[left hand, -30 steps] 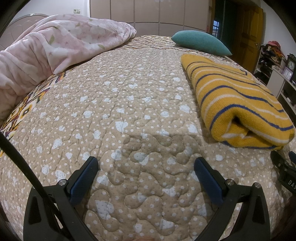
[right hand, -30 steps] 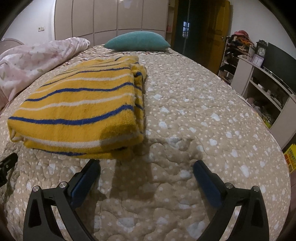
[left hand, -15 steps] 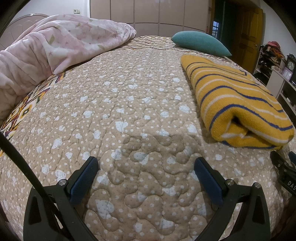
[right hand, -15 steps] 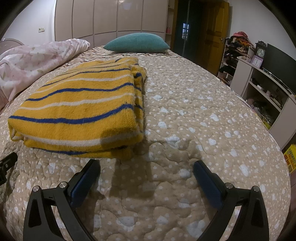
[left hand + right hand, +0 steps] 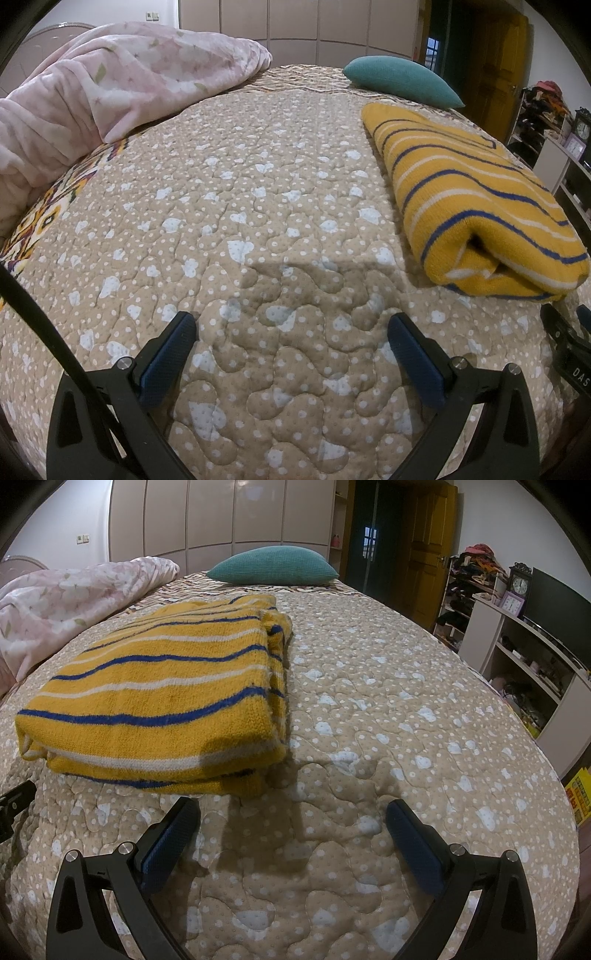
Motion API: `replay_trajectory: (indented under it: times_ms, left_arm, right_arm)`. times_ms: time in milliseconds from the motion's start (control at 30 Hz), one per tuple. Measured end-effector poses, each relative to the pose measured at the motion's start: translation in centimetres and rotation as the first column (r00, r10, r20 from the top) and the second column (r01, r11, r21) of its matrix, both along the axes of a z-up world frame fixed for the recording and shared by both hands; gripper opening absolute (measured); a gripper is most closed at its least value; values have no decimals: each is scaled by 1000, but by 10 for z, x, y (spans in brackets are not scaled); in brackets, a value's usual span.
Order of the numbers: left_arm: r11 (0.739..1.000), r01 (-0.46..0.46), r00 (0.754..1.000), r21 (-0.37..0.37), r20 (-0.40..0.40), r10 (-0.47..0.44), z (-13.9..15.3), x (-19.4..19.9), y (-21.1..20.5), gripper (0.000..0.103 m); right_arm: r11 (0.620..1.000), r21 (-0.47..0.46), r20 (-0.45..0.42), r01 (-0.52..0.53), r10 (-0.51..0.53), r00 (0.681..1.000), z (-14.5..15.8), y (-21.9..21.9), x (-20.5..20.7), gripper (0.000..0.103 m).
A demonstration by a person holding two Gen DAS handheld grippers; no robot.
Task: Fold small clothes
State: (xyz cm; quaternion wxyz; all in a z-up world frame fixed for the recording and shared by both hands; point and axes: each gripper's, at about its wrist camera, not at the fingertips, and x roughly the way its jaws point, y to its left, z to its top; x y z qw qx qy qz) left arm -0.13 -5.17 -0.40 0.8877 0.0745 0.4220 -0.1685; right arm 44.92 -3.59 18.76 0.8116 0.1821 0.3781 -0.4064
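Knitwear is what we are dealing with: a thick mustard-yellow knitted sweater with blue and white stripes (image 5: 159,698), lying folded in several layers on the beige quilted bedspread with pale dots (image 5: 258,206). We hold our left gripper (image 5: 293,332) with its blue-padded jaws spread wide and empty above bare quilt, the sweater off to its right. Our right gripper (image 5: 293,810) is likewise spread and empty, with the sweater's near folded edge just ahead of its left finger.

We judge the knit soft, bulky and fairly light; it should sag and spring open if lifted by one layer, so we would pinch through all layers at a corner or along the near rolled edge. The fuzzy surface should grip the pads well.

Room is generous: open quilt lies left of the sweater and to its right toward the bed's edge. A crumpled pink floral blanket (image 5: 110,81) bounds the far left, and a teal textured pillow (image 5: 273,565) sits beyond the sweater.
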Motion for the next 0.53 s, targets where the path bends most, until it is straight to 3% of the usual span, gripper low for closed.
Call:
replay_trajectory:
  times_ms: [533]
  left_arm:
    - [1000,-4,1000,8,2,4,0,-1,0,103]
  right_arm:
    - [1000,0,-4,6,-6,1000,2,2,-1,103]
